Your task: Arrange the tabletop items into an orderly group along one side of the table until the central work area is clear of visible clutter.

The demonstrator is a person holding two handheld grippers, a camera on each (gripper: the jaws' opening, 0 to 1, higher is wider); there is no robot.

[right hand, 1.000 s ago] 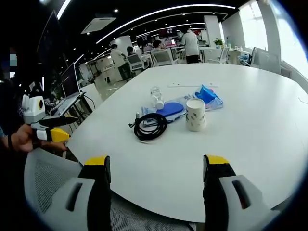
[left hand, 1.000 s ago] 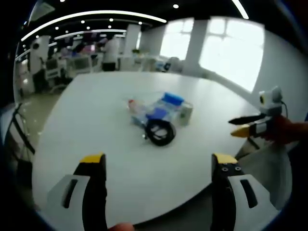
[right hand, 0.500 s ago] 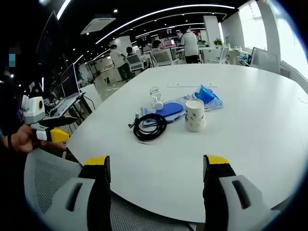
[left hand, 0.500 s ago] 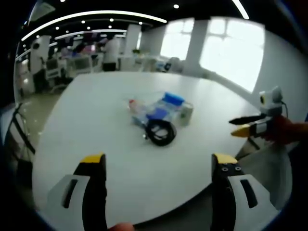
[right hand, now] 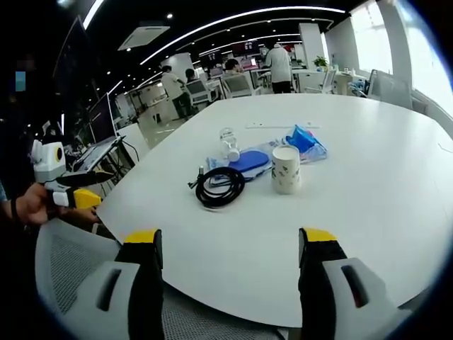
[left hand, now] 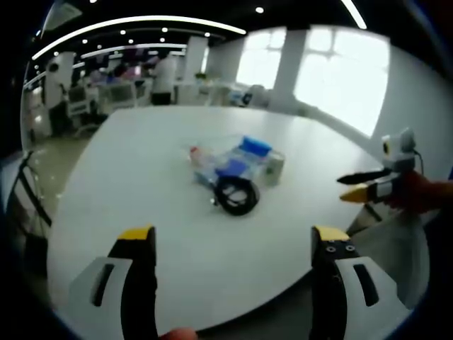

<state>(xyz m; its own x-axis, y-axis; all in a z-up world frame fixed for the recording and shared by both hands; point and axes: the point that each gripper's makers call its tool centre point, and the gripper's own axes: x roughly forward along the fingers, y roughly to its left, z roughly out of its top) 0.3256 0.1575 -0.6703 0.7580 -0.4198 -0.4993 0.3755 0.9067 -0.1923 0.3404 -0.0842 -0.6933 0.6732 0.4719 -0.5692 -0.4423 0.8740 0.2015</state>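
In the left gripper view the white paper cup (left hand: 273,168) is blurred and half hidden behind the clear plastic packets with blue contents (left hand: 239,157). In the right gripper view the print on that cup (right hand: 286,169) is too small to read, and the coiled black cable (right hand: 221,186) covers the near edge of the flat blue oval item (right hand: 249,161). The grey mesh chair back (right hand: 78,263) is cut off by the picture's lower edge.

cable coil (right hand: 220,185) before bottle (right hand: 228,144), beside cup (right hand: 287,170)

mesh chair (right hand: 67,273), background desks (right hand: 241,81), windows (left hand: 333,74)

No legible text, seemingly.
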